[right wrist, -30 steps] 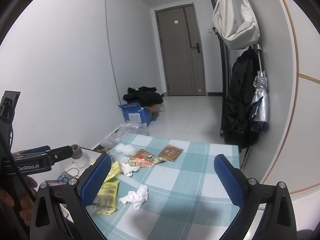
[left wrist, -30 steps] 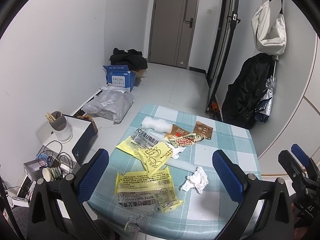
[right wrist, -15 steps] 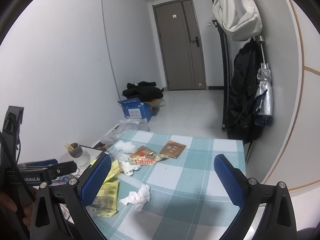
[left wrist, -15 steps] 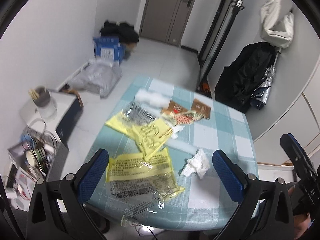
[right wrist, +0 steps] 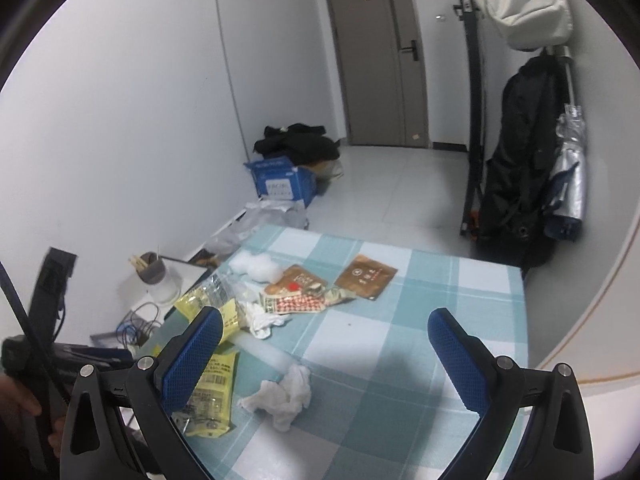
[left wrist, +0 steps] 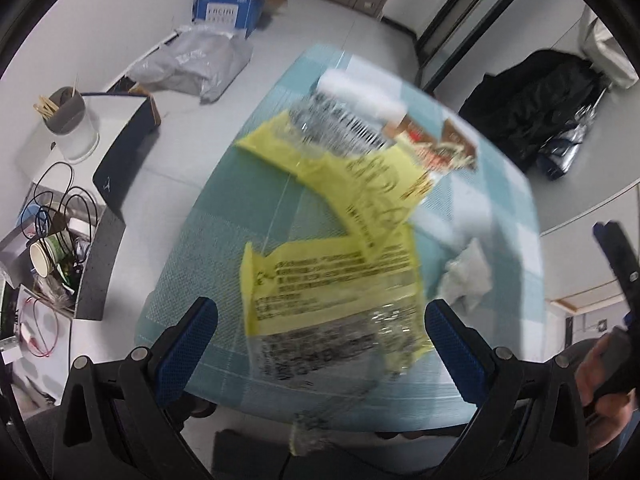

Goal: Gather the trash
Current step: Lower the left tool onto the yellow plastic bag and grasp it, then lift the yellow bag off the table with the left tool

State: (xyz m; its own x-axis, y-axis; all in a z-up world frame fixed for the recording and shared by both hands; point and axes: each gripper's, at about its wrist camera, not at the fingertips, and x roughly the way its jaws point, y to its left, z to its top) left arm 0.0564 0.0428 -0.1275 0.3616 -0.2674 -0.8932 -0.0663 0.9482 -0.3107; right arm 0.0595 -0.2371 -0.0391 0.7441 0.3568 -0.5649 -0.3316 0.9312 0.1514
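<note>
Spread wide with nothing between its blue-padded fingers, the left gripper (left wrist: pixel 320 336) is seen in the left wrist view poised over the near edge of the teal-and-white checked tablecloth (left wrist: pixel 224 216). Directly beneath it a flat yellow-and-clear printed plastic bag (left wrist: pixel 332 292) is laid, overhanging the table edge; it is judged light, limp and slippery, best pinched at that free overhanging edge. A second yellow plastic bag (left wrist: pixel 340 152) is overlapped behind it, and a crumpled white tissue (left wrist: pixel 466 276) is found just to the right. Blur hides finer detail. In the right wrist view the right gripper (right wrist: pixel 324 356) is likewise held apart and empty, above the table. Two yellow bags, two crumpled tissues (right wrist: pixel 282 394), two brown foil sachets (right wrist: pixel 366 276), one red-checked wrapper (right wrist: pixel 296 302) and one white fluffy wad (right wrist: pixel 254 266) can be counted, all on the table. The tissues are judged soft and easily squeezed anywhere.
</note>
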